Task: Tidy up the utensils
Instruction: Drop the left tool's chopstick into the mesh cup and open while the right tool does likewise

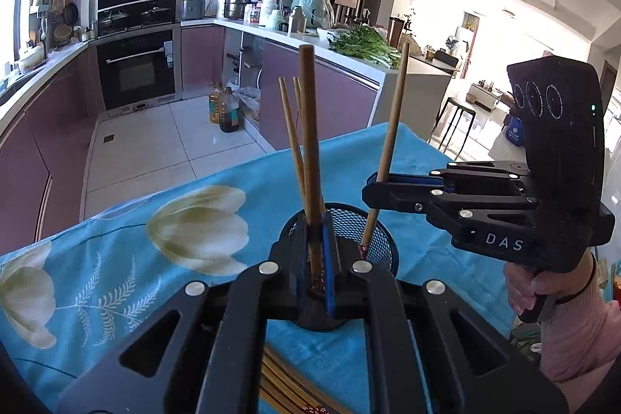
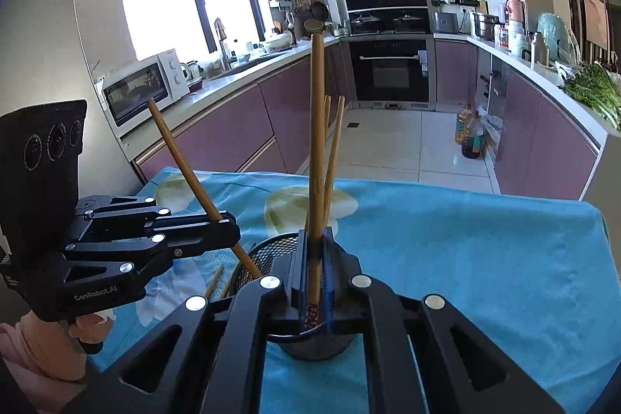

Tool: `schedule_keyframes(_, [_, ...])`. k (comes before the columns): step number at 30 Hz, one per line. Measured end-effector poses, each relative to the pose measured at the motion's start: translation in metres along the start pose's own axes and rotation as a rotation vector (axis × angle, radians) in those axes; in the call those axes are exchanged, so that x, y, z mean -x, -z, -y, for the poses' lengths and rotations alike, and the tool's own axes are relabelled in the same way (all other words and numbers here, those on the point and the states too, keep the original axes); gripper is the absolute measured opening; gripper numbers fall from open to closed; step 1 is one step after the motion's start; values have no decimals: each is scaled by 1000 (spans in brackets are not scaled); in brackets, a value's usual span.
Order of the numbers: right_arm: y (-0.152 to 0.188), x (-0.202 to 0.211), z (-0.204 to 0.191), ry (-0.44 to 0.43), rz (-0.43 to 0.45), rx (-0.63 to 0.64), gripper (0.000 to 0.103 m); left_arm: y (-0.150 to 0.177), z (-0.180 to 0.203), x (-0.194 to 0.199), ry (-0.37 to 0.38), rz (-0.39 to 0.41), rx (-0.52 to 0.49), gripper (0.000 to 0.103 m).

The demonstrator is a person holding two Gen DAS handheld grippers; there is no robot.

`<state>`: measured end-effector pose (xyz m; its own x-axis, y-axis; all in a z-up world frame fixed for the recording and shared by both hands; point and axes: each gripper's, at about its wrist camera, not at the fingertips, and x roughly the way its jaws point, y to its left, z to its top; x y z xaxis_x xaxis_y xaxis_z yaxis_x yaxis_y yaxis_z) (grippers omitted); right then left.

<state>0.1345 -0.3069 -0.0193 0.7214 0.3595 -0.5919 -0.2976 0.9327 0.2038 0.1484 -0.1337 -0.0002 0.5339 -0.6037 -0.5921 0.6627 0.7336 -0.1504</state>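
Chopsticks (image 1: 310, 142) stand nearly upright, one clamped in the left gripper (image 1: 316, 274), its patterned tip over the mesh holder (image 1: 372, 231); the right gripper (image 1: 378, 187) pinches another, tip at the rim. Right-wrist view: its chopstick (image 2: 316, 161) points down into the holder (image 2: 252, 262); the left gripper (image 2: 227, 229) holds its stick slanted.

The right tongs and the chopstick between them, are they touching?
Touching. In the right wrist view the right tongs are shut on the chopstick; the blue pads press it from both sides above the mesh holder.
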Motion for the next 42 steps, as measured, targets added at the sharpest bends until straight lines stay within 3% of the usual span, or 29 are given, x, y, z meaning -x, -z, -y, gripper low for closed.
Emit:
schedule_keyframes(10, [-1, -13, 10, 11, -11, -69, 9, -14, -7, -14, -23, -29, 41, 12])
schedule_keyframes(11, [0, -12, 10, 9, -10, -74, 11, -14, -8, -14, -22, -30, 42, 18])
schedule_keyframes(13, [4, -10, 11, 7, -2, -81, 20, -12, -5, -13, -33, -21, 30, 19])
schedule_keyframes(23, [12, 12, -4, -29, 50, -40, 33, 11, -6, 27, -91, 63, 33, 26])
schedule_keyframes(30, [24, 36, -36, -115, 84, 58, 43, 38, -7, 62, -136, 89, -3, 33])
schedule_keyframes(42, [81, -7, -65, -186, -107, 59, 45, 111, -36, 53, -198, -68, 96, 35])
